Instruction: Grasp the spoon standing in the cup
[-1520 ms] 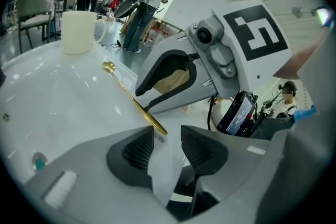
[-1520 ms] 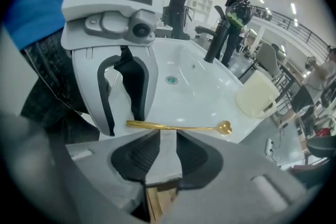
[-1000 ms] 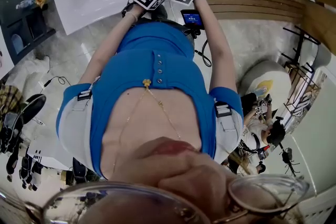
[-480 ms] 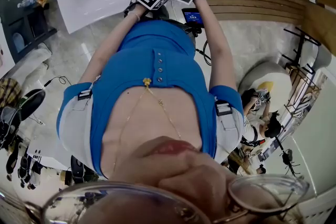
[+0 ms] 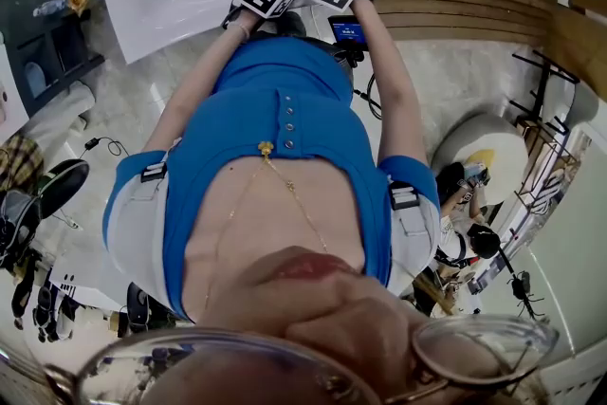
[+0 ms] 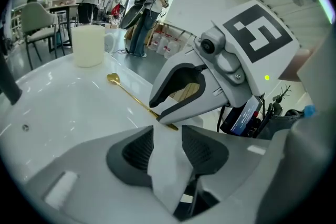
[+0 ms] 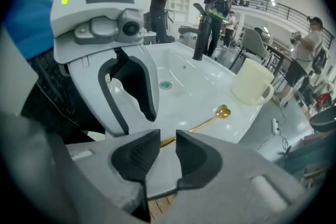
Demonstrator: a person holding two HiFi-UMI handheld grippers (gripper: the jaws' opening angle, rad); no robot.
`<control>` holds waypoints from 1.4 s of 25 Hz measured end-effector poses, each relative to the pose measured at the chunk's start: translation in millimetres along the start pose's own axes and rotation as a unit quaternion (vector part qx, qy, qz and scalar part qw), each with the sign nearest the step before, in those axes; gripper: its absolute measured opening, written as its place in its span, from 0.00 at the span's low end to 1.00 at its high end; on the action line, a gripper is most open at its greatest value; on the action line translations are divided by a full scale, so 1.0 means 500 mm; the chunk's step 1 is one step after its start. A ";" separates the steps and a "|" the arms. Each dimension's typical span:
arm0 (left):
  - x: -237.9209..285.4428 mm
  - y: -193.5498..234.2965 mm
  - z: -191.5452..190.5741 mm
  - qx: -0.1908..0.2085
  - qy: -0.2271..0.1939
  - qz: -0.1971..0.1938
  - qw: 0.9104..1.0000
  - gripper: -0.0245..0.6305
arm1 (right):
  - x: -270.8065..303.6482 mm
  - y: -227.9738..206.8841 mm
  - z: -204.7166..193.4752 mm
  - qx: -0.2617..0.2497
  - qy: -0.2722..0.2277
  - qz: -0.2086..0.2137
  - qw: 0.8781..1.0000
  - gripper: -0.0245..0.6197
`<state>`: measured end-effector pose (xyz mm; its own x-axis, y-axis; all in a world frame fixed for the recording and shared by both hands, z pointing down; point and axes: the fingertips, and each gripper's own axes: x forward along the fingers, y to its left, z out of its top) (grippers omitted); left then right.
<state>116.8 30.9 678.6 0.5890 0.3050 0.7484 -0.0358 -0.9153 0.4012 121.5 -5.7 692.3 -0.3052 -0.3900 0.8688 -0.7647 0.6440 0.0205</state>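
**gold spoon lying flat on the basin, both tools poised at its handle end**

the spoon [image 7: 202, 124] is not standing in the cup [image 7: 251, 81]. it lies flat on the white basin [image 7: 184, 86], bowl end toward the cup but apart from it, handle end toward the person. the cream cup stands upright farther back on the same surface.

the right tool [image 7: 168, 136] has its jaws a little apart with nothing clamped. the handle's near end shows just beyond its tips. the left tool [image 6: 168, 131] is closing, with only the white surface showing through the gap and nothing pressed between the pads. in the head view both tools are held close together at the basin's near edge.

handling, as a judgement: the spoon looks like thin polished metal, so light and stiff but slick, and it lies low against a smooth glossy surface. the slender handle gives the only narrow section to pinch. a hold across the handle near its end, with the tips brought right down to the basin, seems most secure. a shallow pinch may let it skate away or pivot.
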 end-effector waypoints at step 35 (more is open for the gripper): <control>-0.176 0.084 0.038 0.068 -0.085 0.076 0.991 0.04 | -0.061 0.017 0.164 -0.008 -0.099 0.058 0.993 0.04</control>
<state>78.6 -39.5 619.7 0.7125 0.1221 0.6910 -0.0322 -0.9780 0.2061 77.7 -42.2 625.3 -0.4980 -0.4325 0.7516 -0.7085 0.7027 -0.0651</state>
